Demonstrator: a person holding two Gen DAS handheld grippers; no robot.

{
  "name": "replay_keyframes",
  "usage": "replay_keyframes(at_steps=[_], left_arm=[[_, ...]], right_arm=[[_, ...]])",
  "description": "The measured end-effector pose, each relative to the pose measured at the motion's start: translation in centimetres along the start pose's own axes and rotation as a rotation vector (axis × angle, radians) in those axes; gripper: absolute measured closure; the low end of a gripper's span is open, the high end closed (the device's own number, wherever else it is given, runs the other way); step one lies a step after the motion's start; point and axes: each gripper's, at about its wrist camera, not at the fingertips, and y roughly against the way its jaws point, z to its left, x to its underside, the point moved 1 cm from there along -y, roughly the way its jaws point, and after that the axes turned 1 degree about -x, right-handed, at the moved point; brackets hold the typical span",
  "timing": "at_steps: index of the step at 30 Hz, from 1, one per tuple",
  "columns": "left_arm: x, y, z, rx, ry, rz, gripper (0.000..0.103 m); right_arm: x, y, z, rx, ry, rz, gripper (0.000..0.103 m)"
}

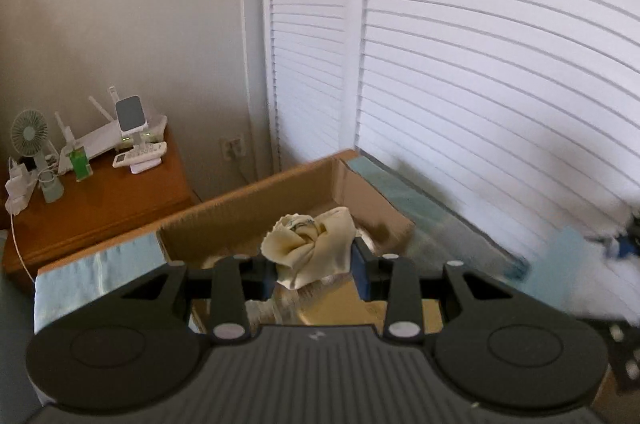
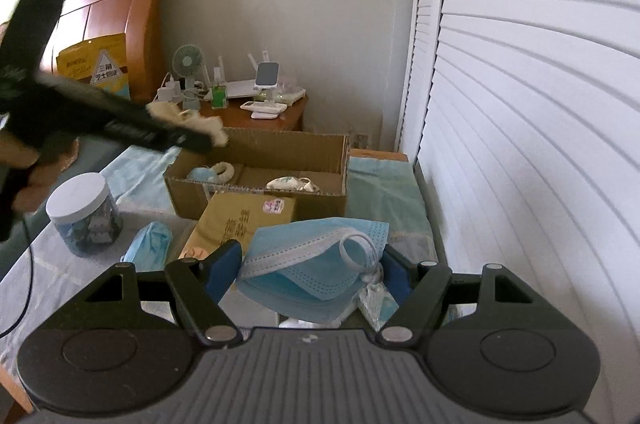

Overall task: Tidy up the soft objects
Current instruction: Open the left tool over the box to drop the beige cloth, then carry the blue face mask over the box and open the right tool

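In the left wrist view my left gripper (image 1: 314,266) is shut on a crumpled cream cloth (image 1: 320,244), held just above the open cardboard box (image 1: 248,200). The right wrist view shows that same gripper (image 2: 200,138) from the side, over the box's near left corner, with the cloth (image 2: 184,118) bunched at its tip. My right gripper (image 2: 310,270) grips a stack of blue face masks (image 2: 304,244) between its wide-set blue pads (image 2: 224,264), nearer than the box (image 2: 256,156). Inside the box lie a blue and cream soft item (image 2: 212,172) and a patterned mask (image 2: 292,184).
A lidded jar (image 2: 84,216), a crumpled blue item (image 2: 150,244) and a flat printed carton (image 2: 240,220) sit on the cloth-covered surface before the box. A wooden nightstand (image 2: 288,112) with a fan and gadgets stands behind. White louvred doors (image 2: 520,104) line the right side.
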Motion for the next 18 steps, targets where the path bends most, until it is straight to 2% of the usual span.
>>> replay_keyframes(at_steps=[3,4,6,7,11,14,18], left_arm=[[-0.7,-1.6,0.4,-0.008,0.004,0.007,0.065],[-0.9,-2.1,0.5,-0.017,0.000,0.003,0.061],[-0.9,-2.8,0.9,-0.044,0.009,-0.002,0.025],[-0.8,-3.0,1.1,-0.058,0.015,-0.013,0.019],[-0.1,-2.5,1.8,-0.073,0.039,-0.015,0.014],[1.0,-0.6,1.8,-0.068,0.045,-0.018,0.006],[3.1,2.4,0.7,-0.076,0.039,-0.006,0.002]], right_arm=[[-0.3,-0.6,-0.3,0.001,-0.010,-0.002,0.025],[-0.4,-0.8,-0.3,0.002,-0.012,-0.002,0.025],[-0.4,-1.0,-0.3,0.003,-0.016,0.000,0.025],[-0.4,-1.2,-0.3,0.002,-0.017,0.001,0.025],[-0.4,-1.7,-0.3,0.000,-0.021,0.009,0.025],[-0.4,-1.9,-0.2,-0.002,-0.019,0.012,0.025],[-0.6,-2.2,-0.1,-0.014,-0.026,0.012,0.025]])
